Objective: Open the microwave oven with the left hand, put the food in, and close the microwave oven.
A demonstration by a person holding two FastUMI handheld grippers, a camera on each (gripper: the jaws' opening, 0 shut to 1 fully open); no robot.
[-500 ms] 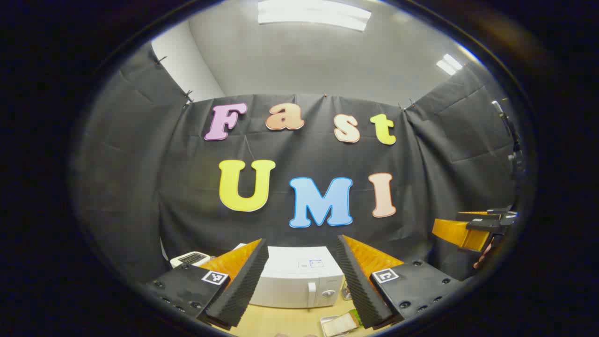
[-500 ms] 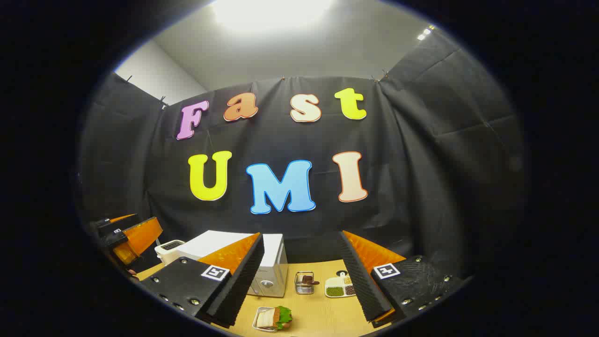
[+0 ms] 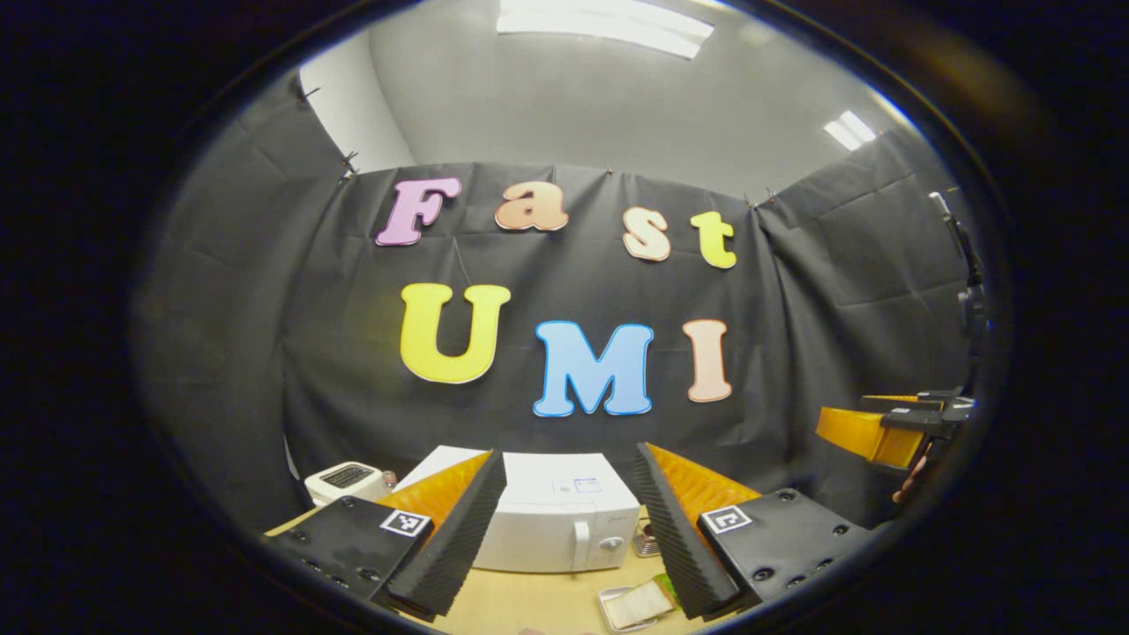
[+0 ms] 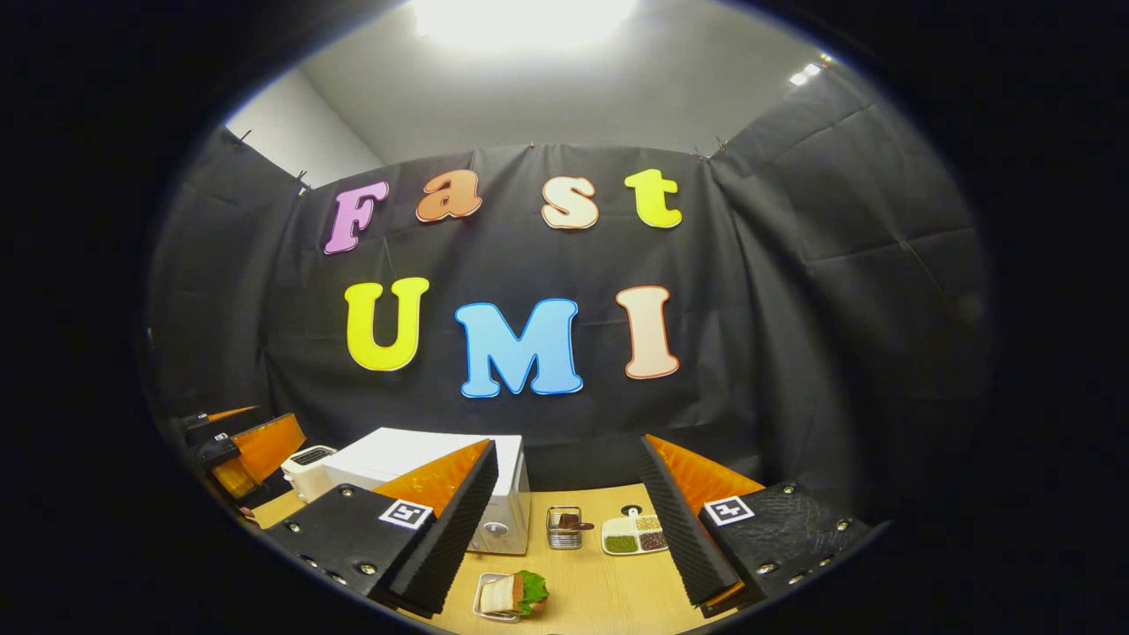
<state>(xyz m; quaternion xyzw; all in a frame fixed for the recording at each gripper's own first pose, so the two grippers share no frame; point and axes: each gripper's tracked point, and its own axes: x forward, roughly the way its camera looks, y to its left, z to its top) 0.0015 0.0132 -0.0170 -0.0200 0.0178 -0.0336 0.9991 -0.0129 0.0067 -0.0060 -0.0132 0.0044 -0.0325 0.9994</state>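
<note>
A white microwave stands at the back of the wooden table, door shut, with a vertical handle and a knob on its right side. In the right gripper view the microwave shows at an angle on the left. A sandwich with lettuce on a small tray lies on the table in front of it; the tray also shows in the left gripper view. My left gripper is open, held above the table and well back from the microwave. My right gripper is open and empty, high above the sandwich.
A white toaster sits left of the microwave. A small wire basket and a divided dish of grains stand to its right. The other gripper shows at the right edge and at the left edge.
Both cameras have tipped down slightly and moved a little forward; the microwave, toaster and table show more fully. Both grippers stay open.
</note>
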